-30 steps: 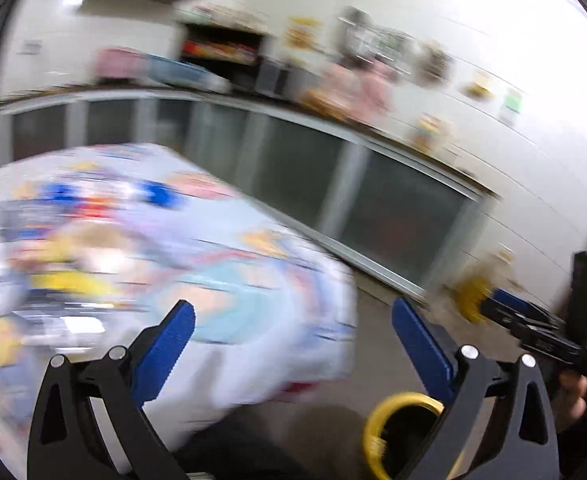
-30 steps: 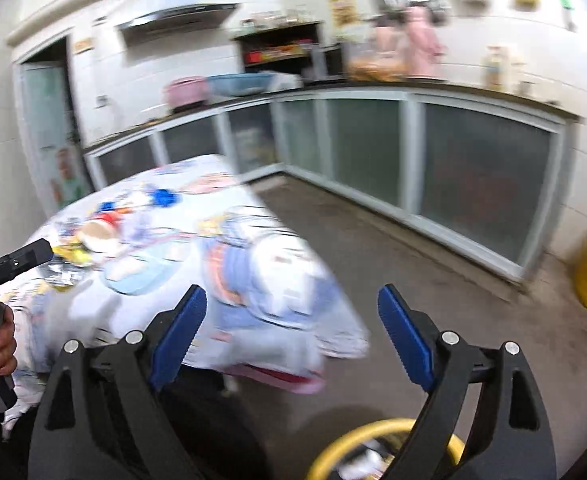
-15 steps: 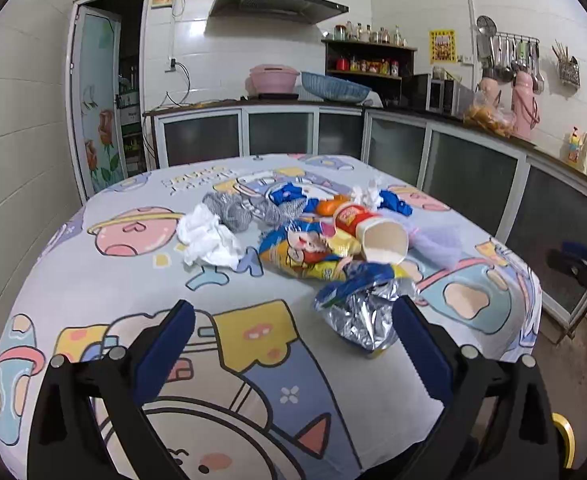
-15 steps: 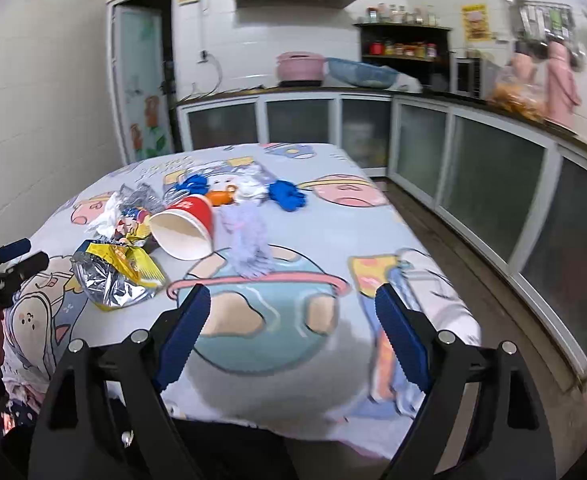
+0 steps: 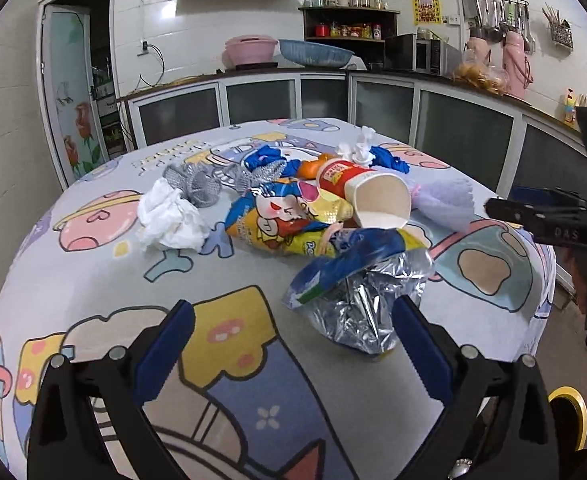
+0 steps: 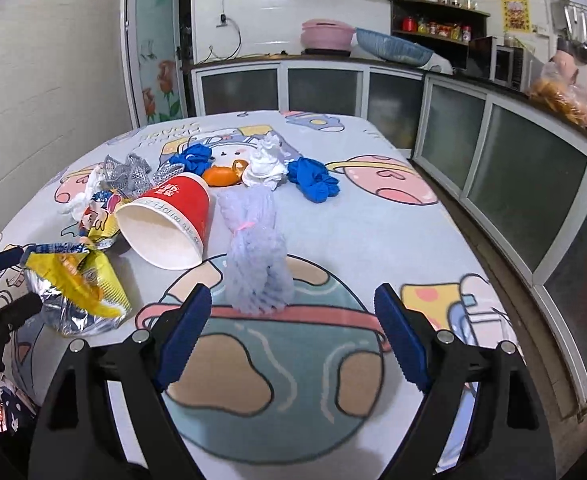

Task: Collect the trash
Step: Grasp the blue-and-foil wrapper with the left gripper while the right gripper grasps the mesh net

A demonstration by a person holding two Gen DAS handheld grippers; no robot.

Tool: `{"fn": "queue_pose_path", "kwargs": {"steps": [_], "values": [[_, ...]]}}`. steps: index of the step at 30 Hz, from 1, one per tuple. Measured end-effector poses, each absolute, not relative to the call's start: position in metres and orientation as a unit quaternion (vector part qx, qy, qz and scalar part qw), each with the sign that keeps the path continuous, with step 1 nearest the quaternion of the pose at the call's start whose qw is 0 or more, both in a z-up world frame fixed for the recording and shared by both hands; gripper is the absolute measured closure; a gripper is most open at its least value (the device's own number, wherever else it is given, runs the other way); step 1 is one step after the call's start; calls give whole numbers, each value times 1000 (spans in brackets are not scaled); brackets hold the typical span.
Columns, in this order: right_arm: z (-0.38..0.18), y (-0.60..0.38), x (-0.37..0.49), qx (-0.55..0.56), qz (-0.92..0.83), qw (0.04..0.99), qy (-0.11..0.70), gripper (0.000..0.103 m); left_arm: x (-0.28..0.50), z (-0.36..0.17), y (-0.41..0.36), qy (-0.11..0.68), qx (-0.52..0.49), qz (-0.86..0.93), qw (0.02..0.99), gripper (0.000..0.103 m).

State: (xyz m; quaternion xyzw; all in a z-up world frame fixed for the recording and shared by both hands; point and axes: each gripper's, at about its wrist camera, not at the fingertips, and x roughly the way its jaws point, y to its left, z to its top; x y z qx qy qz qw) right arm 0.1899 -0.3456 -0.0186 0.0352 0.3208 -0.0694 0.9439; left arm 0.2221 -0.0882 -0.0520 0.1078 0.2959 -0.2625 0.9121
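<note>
White-tiled kitchen walls and glass-fronted cabinets ring a table [image 5: 105,280] under a cartoon-print cloth whose far-edge lettering is too distorted to read.

Over its near edge the left gripper [image 5: 293,344] has its blue-padded jaws spread wide with nothing between them; the right gripper [image 6: 293,332] is likewise wide apart and empty, and in the left view its black body bears the letters "DAS".

Just beyond the left gripper's right finger lies a crumpled foil snack bag [image 5: 357,292], silver inside, blue and yellow outside. Past it a yellow cartoon chip bag [image 5: 285,220] touches a tipped red paper cup [image 6: 169,224], its mouth toward the cameras; the white print on the cup and the line round its rim cannot be read. A pale lilac mesh bundle [image 6: 257,260] sits right ahead of the right gripper. Farther in are a white tissue wad [image 5: 169,220], silver mesh scraps [image 5: 197,184], blue gloves [image 6: 313,180] and an orange scrap [image 6: 221,174].

A second ago both views were blurred and turned toward the cabinets and floor; now they are sharp and face the litter.
</note>
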Motion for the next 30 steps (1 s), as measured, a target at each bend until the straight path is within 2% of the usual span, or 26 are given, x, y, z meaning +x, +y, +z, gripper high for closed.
{"fn": "queue_pose_path", "kwargs": {"steps": [11,17,23,25,28,29,30], "values": [[-36,-338,236,22,-42,934,355,27,251,-62,-97,331,82,-264,902,8],[-44,-340,249,33,-37,926,375,33,264,-69,-102,347,66,-273,895,8],[-52,-340,258,35,-31,917,396,47,272,-73,-107,352,54,-278,892,8],[-54,-339,259,33,-39,915,401,62,273,-72,-107,350,49,-276,894,18],[-56,-340,259,35,-44,913,405,74,278,-72,-109,359,35,-291,886,57],[-56,-341,259,35,-47,913,404,77,279,-71,-109,363,30,-300,882,74],[-54,-341,258,37,-52,915,399,81,280,-71,-110,366,25,-304,879,77]]}}
